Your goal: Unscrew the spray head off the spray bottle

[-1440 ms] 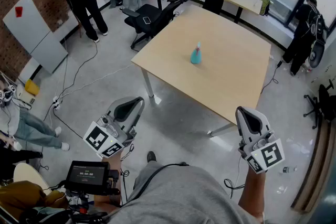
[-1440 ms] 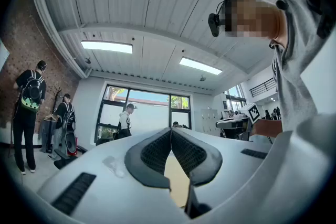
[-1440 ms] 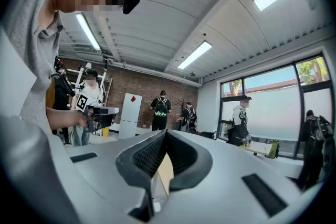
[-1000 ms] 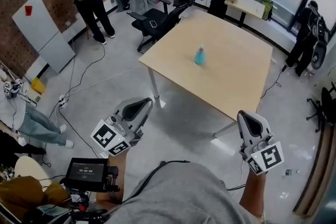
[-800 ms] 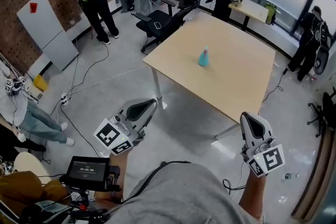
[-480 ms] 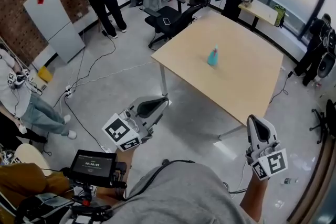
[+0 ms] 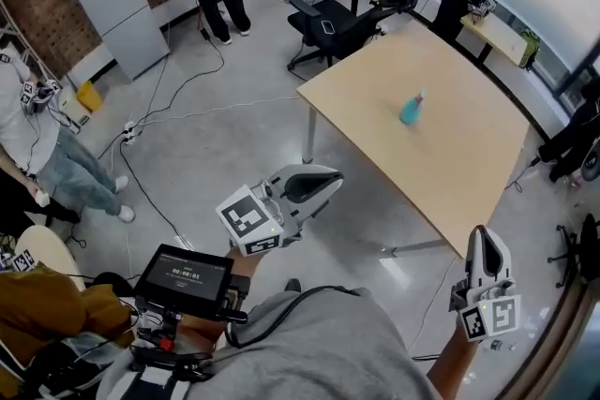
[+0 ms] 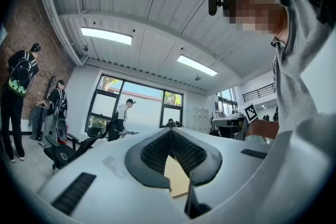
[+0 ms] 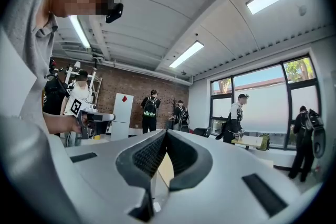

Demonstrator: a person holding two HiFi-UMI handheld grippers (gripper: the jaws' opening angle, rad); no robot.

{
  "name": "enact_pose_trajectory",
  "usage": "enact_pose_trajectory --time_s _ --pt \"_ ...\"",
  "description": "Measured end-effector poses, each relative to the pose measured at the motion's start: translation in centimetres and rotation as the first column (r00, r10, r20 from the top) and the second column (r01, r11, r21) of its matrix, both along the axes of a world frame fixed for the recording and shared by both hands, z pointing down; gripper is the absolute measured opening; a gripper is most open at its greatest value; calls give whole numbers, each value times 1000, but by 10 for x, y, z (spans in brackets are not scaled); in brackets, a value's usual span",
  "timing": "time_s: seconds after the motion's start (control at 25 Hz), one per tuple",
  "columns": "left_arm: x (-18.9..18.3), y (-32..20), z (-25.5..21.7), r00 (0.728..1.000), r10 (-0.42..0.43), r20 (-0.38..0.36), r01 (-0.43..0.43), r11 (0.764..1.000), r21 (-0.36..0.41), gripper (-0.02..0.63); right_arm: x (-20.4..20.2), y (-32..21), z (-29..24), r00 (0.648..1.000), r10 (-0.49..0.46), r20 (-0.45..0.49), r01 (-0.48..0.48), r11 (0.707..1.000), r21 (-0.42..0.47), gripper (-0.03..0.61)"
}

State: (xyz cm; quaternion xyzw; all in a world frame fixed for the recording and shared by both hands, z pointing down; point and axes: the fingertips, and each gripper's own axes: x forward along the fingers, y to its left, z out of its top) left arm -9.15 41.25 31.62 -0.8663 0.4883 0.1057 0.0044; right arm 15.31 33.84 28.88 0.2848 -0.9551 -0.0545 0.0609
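– When we look down in the head view, where is the spray bottle [image 7: 411,111]?
– Standing on the worktop [image 7: 469,173], well apart from both grippers. The job is only at the getting-near step, I think.
– Left gripper view?
– The left gripper [image 8: 170,132] has its jaws pressed together, empty.
– Right gripper view?
– The right gripper [image 9: 164,135] is the same. Next, step closer, spread the jaws and hold the bottle.

spray bottle [image 7: 412,111] — too small, spray head [image 7: 419,96] detail unclear | table [image 8: 176,180] — mostly behind jaws
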Motion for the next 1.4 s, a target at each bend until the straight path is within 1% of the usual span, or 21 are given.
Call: enact_pose_trajectory --time_s 0.08,0.2,0.32,0.52,0.68,0.88,1.04,1.16,1.28,1.4 --pt "-3 -10 4 1000 1 -13 -1 1000 -8 3 -2 -7 2 1000 -7 -5 6 1000 -15 5" --pt "-6 -34 17 999 -3 -34 3 1000 -20 3 -3 -31 13 1000 -23 -13 23 1000 -22 5" --pt "-4 -70 25 1000 -13 -21 13 999 -35 3 -7 -69 19 999 -51 -15 51 998 -26 5" --pt "13 -142 24 997 -66 -46 64 996 -55 3 -4 -145 14 992 -126 -28 124 991 -43 6" --pt "27 -177 19 995 -86 -42 83 995 -58 4 -1 -180 5 984 -175 -29 173 984 -44 5" --pt "52 -225 32 993 -109 -40 105 990 -92 4 18 -231 11 977 -215 -13 214 976 -48 5" --pt "63 -252 52 995 -93 -20 89 985 -146 5 27 -259 17 978 -208 6 208 976 -65 5" --pt "62 -271 66 996 -89 -5 86 979 -182 5 32 -272 25 979 -201 15 202 976 -82 6" --pt "62 -293 81 996 -89 -17 83 975 -205 5 36 -284 33 980 -198 6 198 975 -99 6" --pt "64 -322 98 997 -69 -25 62 973 -221 5 43 -300 37 986 -170 3 169 980 -106 6"
